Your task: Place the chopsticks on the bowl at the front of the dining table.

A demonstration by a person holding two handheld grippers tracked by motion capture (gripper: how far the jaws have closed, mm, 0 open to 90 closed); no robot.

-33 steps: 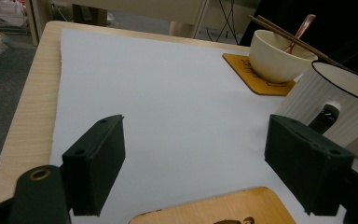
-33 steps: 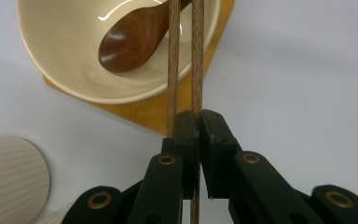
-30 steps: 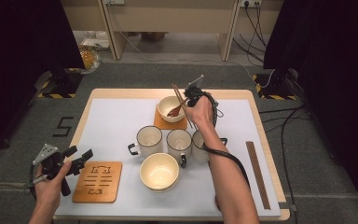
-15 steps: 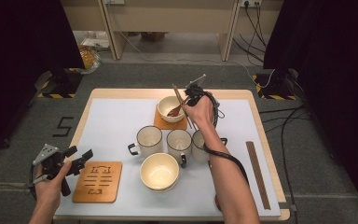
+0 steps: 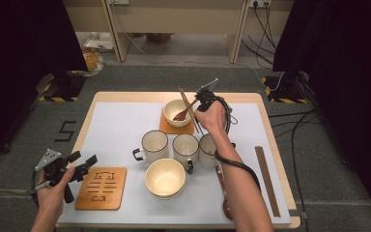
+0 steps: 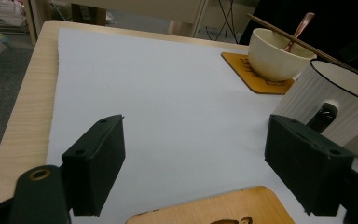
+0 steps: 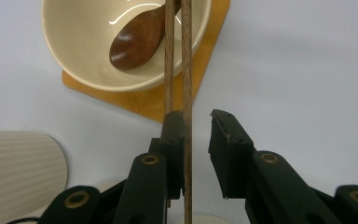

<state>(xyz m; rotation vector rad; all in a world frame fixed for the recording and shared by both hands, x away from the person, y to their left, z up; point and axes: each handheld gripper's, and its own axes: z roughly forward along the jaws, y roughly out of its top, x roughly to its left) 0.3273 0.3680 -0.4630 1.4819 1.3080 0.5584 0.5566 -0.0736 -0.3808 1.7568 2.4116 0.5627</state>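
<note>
A pair of brown chopsticks lies across the rim of a cream bowl, which stands on a wooden coaster at the back of the mat. A dark wooden spoon rests inside the bowl. My right gripper has just been opening. The chopsticks stand between its jaws, leaning against the left one, with a gap to the right one. My left gripper stands open and empty at the mat's front left corner, above the edge of a second coaster.
Three white mugs stand in a row mid-mat, with a larger cream bowl in front of them. Another pair of chopsticks lies along the right edge, and a second spoon lies beside my right forearm.
The right hand has shifted only slightly, and the chopsticks still lie across the bowl. The left hand has kept still.
</note>
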